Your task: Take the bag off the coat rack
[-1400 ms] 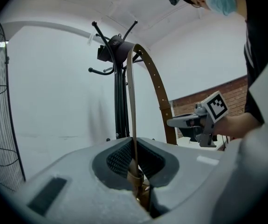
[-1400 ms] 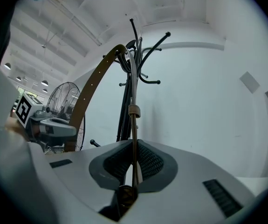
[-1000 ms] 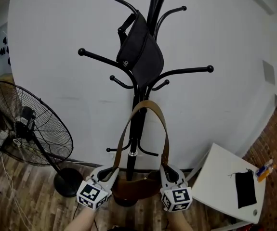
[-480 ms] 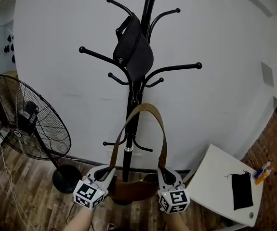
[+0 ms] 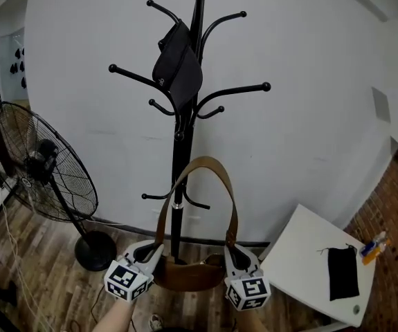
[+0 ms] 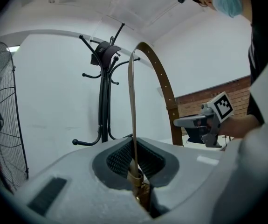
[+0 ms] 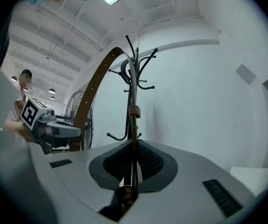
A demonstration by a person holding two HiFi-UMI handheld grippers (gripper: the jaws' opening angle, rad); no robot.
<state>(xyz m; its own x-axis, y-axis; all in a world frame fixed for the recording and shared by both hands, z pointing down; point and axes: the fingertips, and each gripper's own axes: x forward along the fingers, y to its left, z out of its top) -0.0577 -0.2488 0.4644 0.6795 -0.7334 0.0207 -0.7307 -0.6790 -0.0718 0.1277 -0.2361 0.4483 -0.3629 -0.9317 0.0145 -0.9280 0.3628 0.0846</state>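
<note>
A brown leather bag (image 5: 188, 275) hangs between my two grippers, its long strap (image 5: 202, 161) arching up in front of the black coat rack (image 5: 176, 178) and touching no hook. My left gripper (image 5: 154, 251) is shut on the strap's left end by the buckle (image 6: 134, 175). On the strap's right end, my right gripper (image 5: 232, 253) is shut too. In the left gripper view the strap (image 6: 132, 101) rises from the jaws, with the rack (image 6: 106, 111) well behind it. The right gripper view shows the strap (image 7: 94, 85) curving over to the left gripper (image 7: 50, 127).
A black pouch (image 5: 178, 64) hangs on an upper hook of the rack. A standing fan (image 5: 39, 164) is at the left on the wood floor. A white table (image 5: 302, 254) at the right carries a small black pouch (image 5: 342, 272). A white wall is behind.
The bag and both grippers have drawn back from the rack. The strap's arch now sits lower against the hooks, and the rack looks smaller and farther away.
</note>
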